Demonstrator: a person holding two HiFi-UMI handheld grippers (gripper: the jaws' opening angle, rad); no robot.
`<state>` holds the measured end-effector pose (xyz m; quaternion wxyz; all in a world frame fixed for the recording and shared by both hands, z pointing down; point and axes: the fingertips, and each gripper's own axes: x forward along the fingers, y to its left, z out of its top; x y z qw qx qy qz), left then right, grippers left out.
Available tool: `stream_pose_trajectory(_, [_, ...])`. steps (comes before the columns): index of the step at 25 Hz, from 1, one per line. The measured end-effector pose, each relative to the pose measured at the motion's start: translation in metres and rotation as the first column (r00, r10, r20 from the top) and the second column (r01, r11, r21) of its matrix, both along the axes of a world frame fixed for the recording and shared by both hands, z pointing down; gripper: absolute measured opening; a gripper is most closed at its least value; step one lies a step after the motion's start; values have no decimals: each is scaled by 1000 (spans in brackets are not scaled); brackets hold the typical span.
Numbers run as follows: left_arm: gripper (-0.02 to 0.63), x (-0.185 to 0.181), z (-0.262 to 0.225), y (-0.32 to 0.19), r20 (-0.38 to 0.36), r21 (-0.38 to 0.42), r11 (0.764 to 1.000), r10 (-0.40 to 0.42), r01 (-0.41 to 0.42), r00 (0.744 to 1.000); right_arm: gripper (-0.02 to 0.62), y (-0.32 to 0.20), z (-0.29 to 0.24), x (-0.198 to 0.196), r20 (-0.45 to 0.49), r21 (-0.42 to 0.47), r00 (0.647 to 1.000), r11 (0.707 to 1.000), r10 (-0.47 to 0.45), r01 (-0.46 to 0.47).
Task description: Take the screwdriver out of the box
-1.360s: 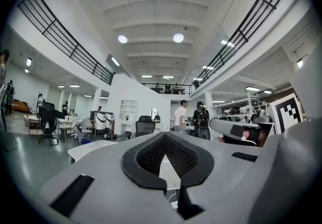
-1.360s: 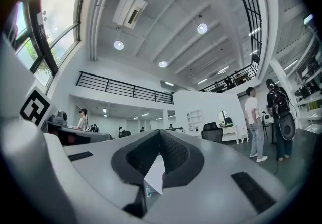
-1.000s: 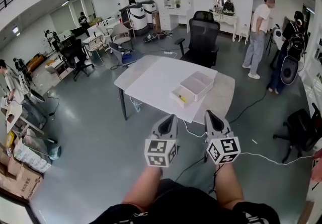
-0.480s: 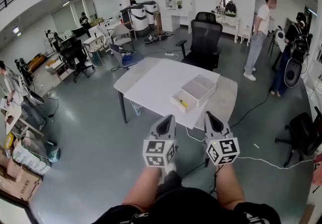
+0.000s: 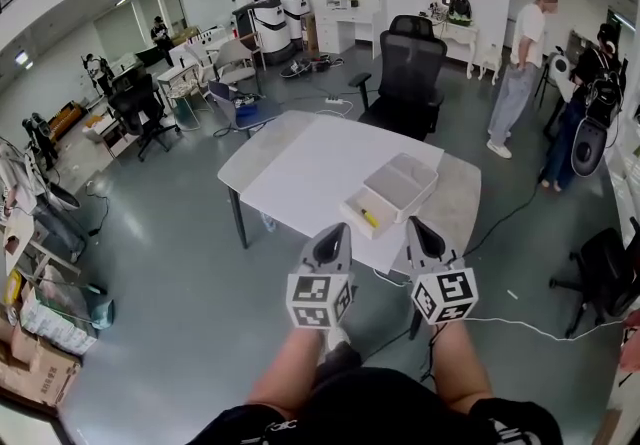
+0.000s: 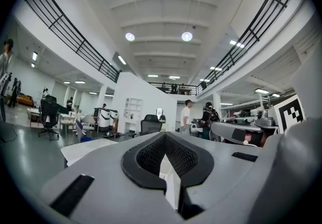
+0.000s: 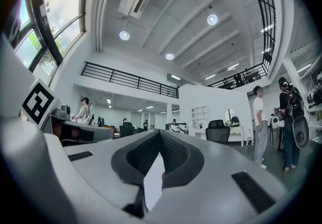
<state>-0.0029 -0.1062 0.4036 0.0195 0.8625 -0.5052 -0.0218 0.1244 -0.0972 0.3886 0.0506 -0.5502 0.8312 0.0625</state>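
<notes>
A white box (image 5: 402,180) stands on the white table (image 5: 300,168), near its right end. Its drawer (image 5: 362,216) is pulled out toward me, and a yellow screwdriver (image 5: 369,218) lies in it. In the head view both grippers are held side by side in front of the table's near edge, short of the box. My left gripper (image 5: 335,233) is shut and empty, as is my right gripper (image 5: 413,226). In the gripper views the left gripper (image 6: 163,141) and the right gripper (image 7: 160,142) point level across the room, their pads together.
A black office chair (image 5: 408,73) stands behind the table. A person in a white shirt (image 5: 522,58) and another in dark clothes (image 5: 590,103) stand at the right. A cable (image 5: 530,328) runs over the floor, and a black chair (image 5: 605,268) sits far right. Desks and boxes line the left.
Both grippers and my viewpoint have come closer to the table; the box and its open drawer now lie just beyond the fingertips. The jaws have stayed together.
</notes>
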Motion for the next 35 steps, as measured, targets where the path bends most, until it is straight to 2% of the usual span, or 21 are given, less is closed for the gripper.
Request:
stream_pose_trajectory(11, [14,-12,2,-141,23,-54,998,25,-24,999,14,-138,8,-18,23,-65,1000,998,13,-11])
stream_pose_trajectory(19, [14,-15,10,-241,27,-67,993,94,-92,995,13,-237,13,-30,-4,-79,998,995,60,-60])
stream_pose_trajectory(25, [14,-10,16,-269,36,-96,989,118,-114,992,13,-263,28,-23,23,-131,997,988,80,-77])
stream_pose_trajectory(35, [14,-21,32,-299,26,-137,989,53,-49,998,14,-303,70,-29,-31,-235,999,972,27,-34])
